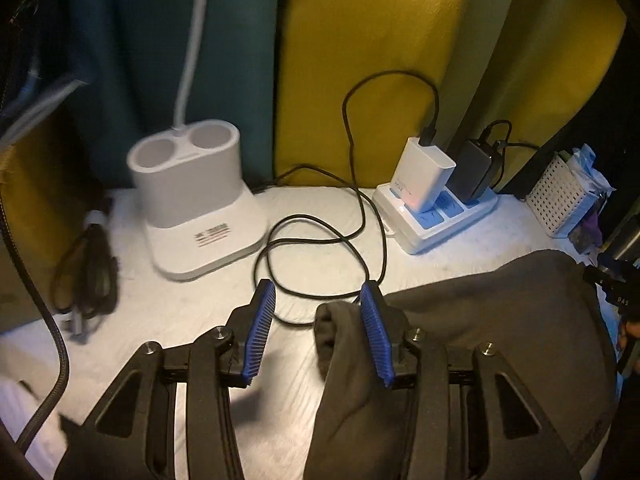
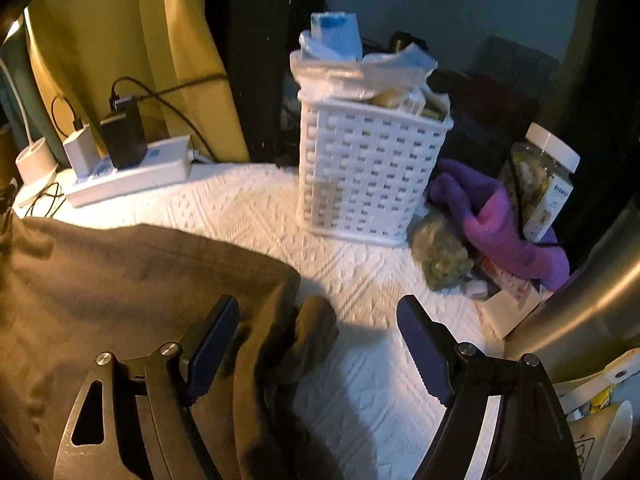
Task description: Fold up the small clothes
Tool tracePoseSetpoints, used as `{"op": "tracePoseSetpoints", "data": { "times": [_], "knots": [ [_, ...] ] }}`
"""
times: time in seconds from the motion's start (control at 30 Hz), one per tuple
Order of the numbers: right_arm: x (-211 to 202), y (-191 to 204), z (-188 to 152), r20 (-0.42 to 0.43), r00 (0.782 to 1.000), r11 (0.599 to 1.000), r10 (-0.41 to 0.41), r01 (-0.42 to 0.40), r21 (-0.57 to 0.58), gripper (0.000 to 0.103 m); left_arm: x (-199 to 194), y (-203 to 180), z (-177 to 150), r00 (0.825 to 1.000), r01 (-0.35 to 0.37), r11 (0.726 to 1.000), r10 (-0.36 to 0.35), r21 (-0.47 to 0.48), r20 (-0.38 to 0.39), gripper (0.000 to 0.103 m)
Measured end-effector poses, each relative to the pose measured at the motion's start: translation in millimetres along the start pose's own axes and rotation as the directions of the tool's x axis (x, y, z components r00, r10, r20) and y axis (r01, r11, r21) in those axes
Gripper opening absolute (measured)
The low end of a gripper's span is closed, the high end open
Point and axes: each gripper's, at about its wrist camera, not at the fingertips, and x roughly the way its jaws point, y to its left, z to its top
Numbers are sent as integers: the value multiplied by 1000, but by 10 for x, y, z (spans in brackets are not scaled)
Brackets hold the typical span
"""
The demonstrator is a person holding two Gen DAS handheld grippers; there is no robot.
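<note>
The folding looks to be in its early or middle part, as a judgement from how things lie: the dark brown garment (image 2: 132, 280) is spread over the white textured worktop (image 2: 360, 280) with one edge doubled up into a thick rolled lip, but it is not yet a neat compact packet, so at least one more fold and a squaring-up seem left to do. Taking the white woven basket (image 2: 368, 176) as the landmark, the garment lies in front of it and off to its left, its nearest corner stopping short of the basket's base with bare worktop between. The left gripper (image 1: 318, 320) has its jaws spread wide, and the rolled edge of the cloth sits between them, lying against the inner face of the blue pad on the right-hand side; nothing is pinched. The right gripper (image 2: 318, 344) is likewise spread wide, with a bunched corner of the garment lying between its jaws, nearer the left-hand one, and not clamped. The cloth itself looks soft and fairly thick, matte, with shallow creases across its flat span and a rounded, puffy fold at the edge; which kind of garment it is cannot be told. To the right of the basket lies a purple cloth (image 2: 500, 224), apart from the garment.
</note>
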Motion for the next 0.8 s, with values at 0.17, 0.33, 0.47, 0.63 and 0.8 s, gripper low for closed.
{"op": "tracePoseSetpoints", "data": {
  "times": [0.17, 0.33, 0.47, 0.63, 0.8],
  "knots": [
    [246, -12, -53, -40, 999, 1000, 9, -8, 24, 83, 101, -120, -217, 998, -9, 998, 13, 63, -55, 5],
    [402, -2, -142, -66, 998, 1000, 8, -6, 29, 82, -42, -167, -460, 996, -72, 991, 77, 111, -39, 5],
    [352, -25, -118, -57, 998, 999, -28, 30, 26, 83, -69, -132, -553, 991, -126, 986, 130, 105, -32, 5],
    [163, -56, -163, -39, 996, 997, -76, 76, 6, 83, -155, -151, -557, 979, -201, 975, 203, 93, -7, 9],
    [-27, -150, -271, -35, 997, 997, -68, 68, 24, 83, -295, -146, -631, 976, -219, 970, 218, 102, 26, 9]
  ]
}}
